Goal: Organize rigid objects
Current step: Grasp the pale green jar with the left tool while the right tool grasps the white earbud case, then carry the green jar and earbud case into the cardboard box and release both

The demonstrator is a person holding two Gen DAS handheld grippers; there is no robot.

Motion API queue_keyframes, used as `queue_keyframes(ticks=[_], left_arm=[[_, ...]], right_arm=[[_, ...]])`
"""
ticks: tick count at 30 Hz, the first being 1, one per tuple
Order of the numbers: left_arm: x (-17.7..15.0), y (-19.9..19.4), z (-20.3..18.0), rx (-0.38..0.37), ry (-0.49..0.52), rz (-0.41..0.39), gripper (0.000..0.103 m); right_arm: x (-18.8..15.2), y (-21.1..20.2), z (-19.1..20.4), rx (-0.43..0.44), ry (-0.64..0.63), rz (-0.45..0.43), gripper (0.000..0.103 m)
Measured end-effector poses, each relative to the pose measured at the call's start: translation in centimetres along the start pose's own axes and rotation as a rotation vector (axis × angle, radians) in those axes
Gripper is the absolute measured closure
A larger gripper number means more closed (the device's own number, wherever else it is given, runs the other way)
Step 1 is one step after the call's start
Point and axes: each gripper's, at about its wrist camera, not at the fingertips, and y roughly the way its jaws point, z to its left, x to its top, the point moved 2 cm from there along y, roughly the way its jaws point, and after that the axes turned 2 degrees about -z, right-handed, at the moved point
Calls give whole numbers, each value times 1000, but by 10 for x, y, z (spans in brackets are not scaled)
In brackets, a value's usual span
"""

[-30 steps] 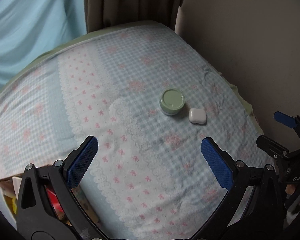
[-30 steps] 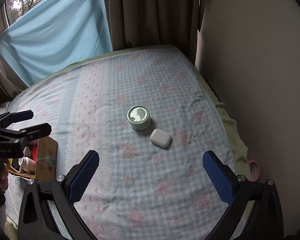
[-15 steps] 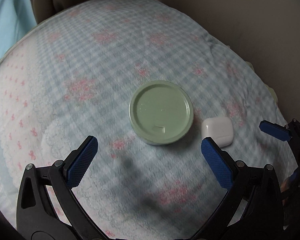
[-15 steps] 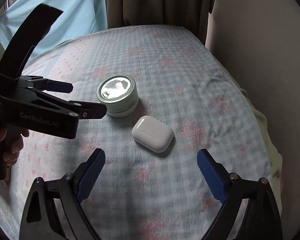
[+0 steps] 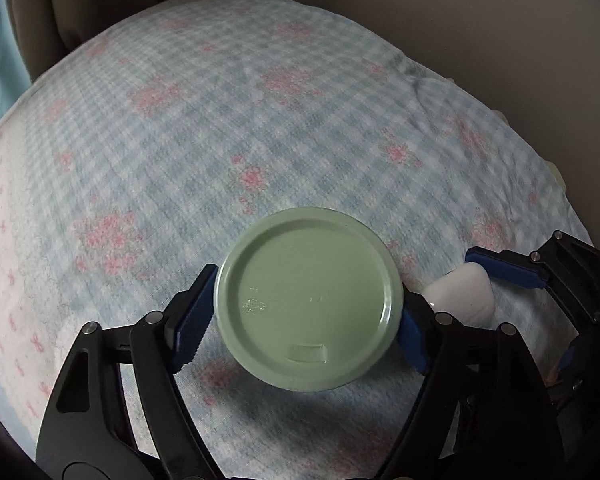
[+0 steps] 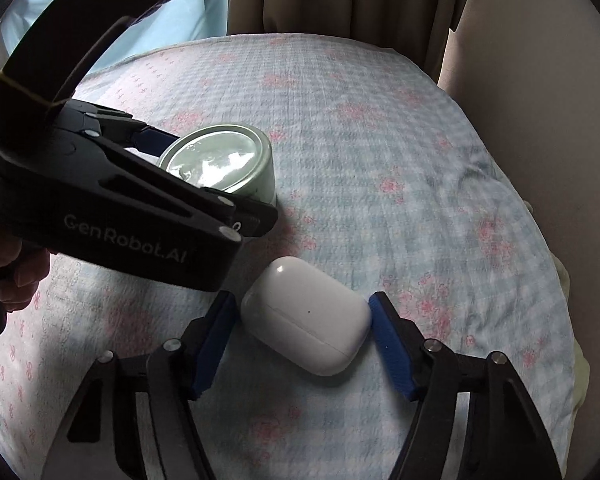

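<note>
Checked blue-and-white cotton bedcover with pink flowers (image 5: 260, 128) is covering the whole bed, and both task things are lying on it, near the wall side.

One round pale green jar with a flat glossy lid (image 5: 308, 300) is sitting upright in the middle of the left wrist view. The left gripper (image 5: 306, 322) is reaching around it; its jaws have just been closing, and the blue ribbed pads (image 5: 190, 320) are now standing against the two sides of the jar, so it looks grasped just under the lid rim. I am judging the jar as stiff and a little heavy, with a smooth wall that may slip; taking it low on the body, under the lid, seems safest.

One small white rounded plastic case (image 6: 306, 316), like an earbud case, is lying flat just beside the jar, not touching it. The right gripper (image 6: 300, 336) is also coming from closing, and its blue fingers (image 6: 388, 340) are pressing on the two short ends of the case. This case is probably light, hard and slippery, and its curved shell may squirt out if the pinch is off centre.

Counting: one jar, one case, two grippers, and part of one hand (image 6: 16, 272) on the left handle.
</note>
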Motion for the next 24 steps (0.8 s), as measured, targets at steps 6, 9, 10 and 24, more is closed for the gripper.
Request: queue_keyframes(ticks=[6, 9, 10, 24], left_arm=[[1, -1, -3, 16, 13, 3, 35], [1, -4, -3, 21, 5, 3, 35], [-1, -7, -2, 23, 2, 5, 35], [-8, -120, 8, 61, -104, -49, 35]], right_arm=[[-1, -2, 2, -12, 2, 0, 44], [0, -4, 3, -3, 14, 1, 44], [0, -4, 2, -1, 20, 2, 44], [24, -88, 7, 3, 16, -38, 44]])
